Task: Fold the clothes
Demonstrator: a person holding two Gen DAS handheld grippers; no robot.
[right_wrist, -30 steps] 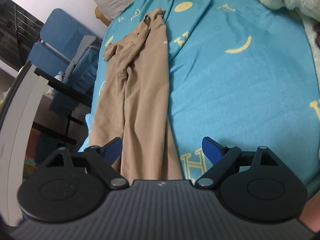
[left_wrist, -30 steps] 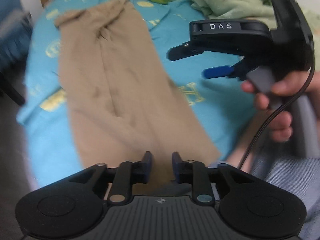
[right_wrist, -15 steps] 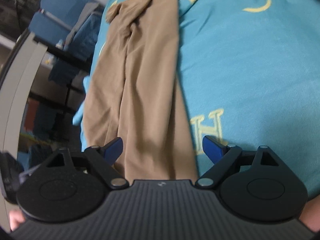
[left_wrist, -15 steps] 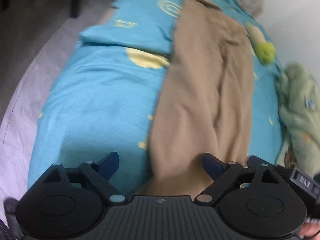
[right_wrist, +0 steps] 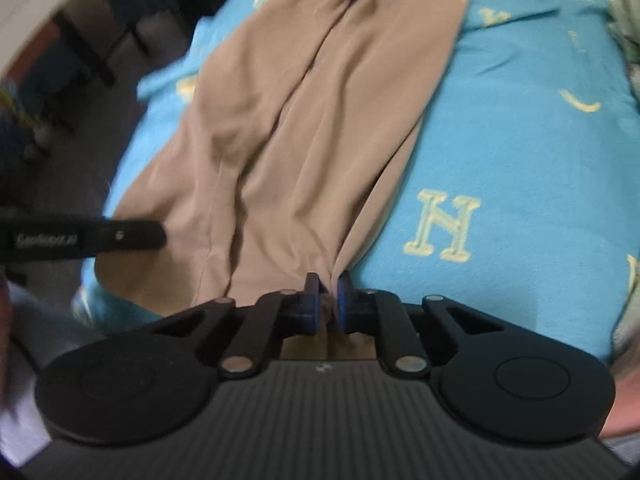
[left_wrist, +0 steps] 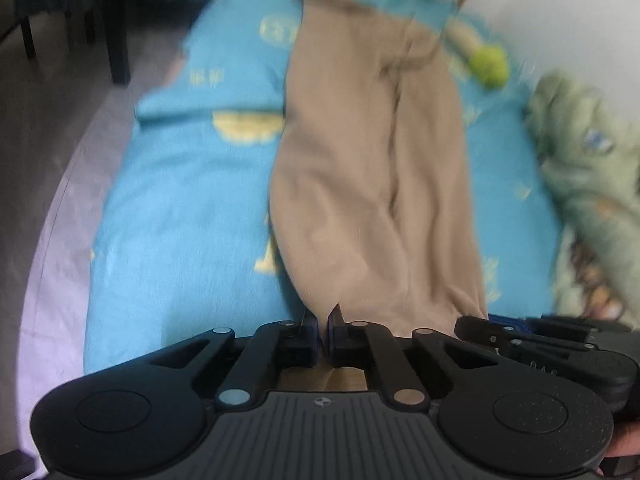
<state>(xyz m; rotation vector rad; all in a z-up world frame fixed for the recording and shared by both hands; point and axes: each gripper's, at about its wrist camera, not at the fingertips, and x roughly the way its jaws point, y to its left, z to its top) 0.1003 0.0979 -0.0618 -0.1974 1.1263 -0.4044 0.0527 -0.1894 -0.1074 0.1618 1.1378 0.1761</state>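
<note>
Tan trousers lie lengthwise on a blue bedsheet, running away from me. My left gripper is shut on the near end of the trousers at its left corner. My right gripper is shut on the near end of the trousers at the right corner, with fabric bunched between the pads. The right gripper shows in the left wrist view at lower right. The left gripper's finger shows in the right wrist view at left.
A green plush toy lies at the far end of the bed. A pale green garment is heaped at the right. Dark chair legs and floor lie left of the bed. The sheet bears yellow letter prints.
Both grippers were open half a second ago and have now shut on the near end of the trousers. The views have shifted and are blurred.
</note>
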